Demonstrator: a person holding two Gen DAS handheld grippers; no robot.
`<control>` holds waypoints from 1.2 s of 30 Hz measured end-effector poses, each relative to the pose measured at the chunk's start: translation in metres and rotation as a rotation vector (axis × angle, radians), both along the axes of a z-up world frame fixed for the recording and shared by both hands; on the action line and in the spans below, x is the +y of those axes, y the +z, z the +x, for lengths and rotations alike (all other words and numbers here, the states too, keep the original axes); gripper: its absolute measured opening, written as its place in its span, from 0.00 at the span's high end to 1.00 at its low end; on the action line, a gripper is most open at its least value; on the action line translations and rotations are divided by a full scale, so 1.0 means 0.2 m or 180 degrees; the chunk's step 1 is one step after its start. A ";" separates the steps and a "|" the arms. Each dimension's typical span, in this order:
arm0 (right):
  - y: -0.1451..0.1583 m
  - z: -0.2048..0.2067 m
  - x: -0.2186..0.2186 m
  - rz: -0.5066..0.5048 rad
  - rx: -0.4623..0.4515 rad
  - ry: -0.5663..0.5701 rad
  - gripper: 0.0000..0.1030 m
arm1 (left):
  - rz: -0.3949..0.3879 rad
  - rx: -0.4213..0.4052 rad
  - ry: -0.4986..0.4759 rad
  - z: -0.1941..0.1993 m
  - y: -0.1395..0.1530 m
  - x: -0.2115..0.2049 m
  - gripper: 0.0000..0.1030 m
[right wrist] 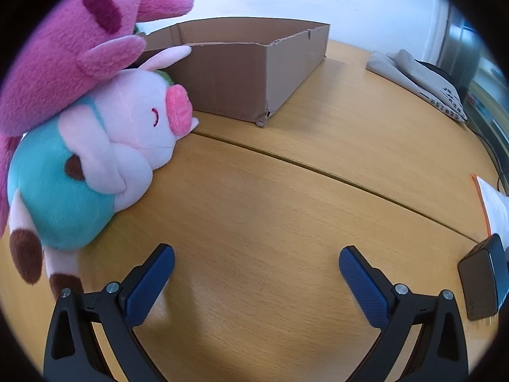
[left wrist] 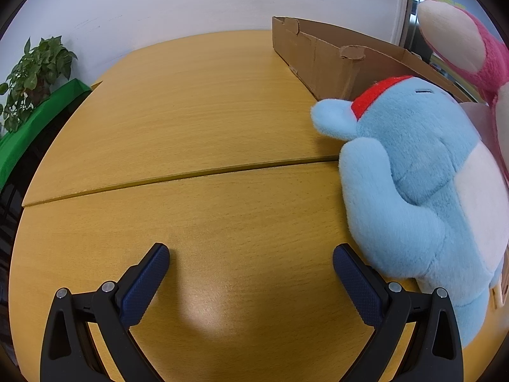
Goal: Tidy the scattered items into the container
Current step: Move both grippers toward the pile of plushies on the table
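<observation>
A brown cardboard box (left wrist: 321, 60) stands open on the wooden table; it also shows in the right wrist view (right wrist: 241, 79). A light blue plush with a red band (left wrist: 423, 191) lies just right of my left gripper (left wrist: 251, 264), which is open and empty; its right finger sits beside the plush. A pink plush (left wrist: 467, 41) is at the far right behind it. In the right wrist view a pale pink pig plush in teal (right wrist: 105, 156) lies left, with the big magenta plush (right wrist: 73, 51) on top of it. My right gripper (right wrist: 256, 262) is open and empty over bare table.
A potted plant (left wrist: 35, 73) and a green cover (left wrist: 28, 133) sit beyond the table's left edge. A grey cloth bag (right wrist: 420, 79), an orange-edged booklet (right wrist: 493, 200) and a dark small box (right wrist: 483, 283) lie at the right of the table.
</observation>
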State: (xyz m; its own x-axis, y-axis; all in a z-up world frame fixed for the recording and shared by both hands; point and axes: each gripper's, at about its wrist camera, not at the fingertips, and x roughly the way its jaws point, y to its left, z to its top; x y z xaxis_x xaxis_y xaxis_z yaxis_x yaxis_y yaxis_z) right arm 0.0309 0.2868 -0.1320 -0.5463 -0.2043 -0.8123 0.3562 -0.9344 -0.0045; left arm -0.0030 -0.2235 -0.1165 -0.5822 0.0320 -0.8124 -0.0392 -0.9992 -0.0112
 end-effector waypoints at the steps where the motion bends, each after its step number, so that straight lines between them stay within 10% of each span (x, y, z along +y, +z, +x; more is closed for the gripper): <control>1: 0.00 0.01 0.00 0.0004 0.0002 -0.0016 0.00 | -0.0007 -0.0016 0.0011 0.01 0.00 0.01 0.00; 10: 0.14 0.46 -0.17 0.0116 0.0315 -0.0474 0.00 | -0.0081 0.0613 0.0670 0.47 0.36 0.34 0.00; 16: 0.32 0.65 -0.41 -0.0266 0.0599 -0.0490 0.00 | 0.0206 0.0664 0.0484 0.68 0.47 0.68 0.00; 36: 0.49 0.55 -0.58 -0.0425 0.0609 -0.1127 0.00 | 0.0351 0.0538 0.0338 0.66 0.46 1.15 0.00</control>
State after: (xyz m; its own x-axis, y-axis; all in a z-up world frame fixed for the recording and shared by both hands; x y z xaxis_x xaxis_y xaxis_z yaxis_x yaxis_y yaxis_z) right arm 0.1410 0.1703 -0.0341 -0.7400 -0.0734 -0.6685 0.0175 -0.9958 0.0899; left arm 0.1282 0.0071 -0.0238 -0.7147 0.0465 -0.6979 0.0555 -0.9909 -0.1228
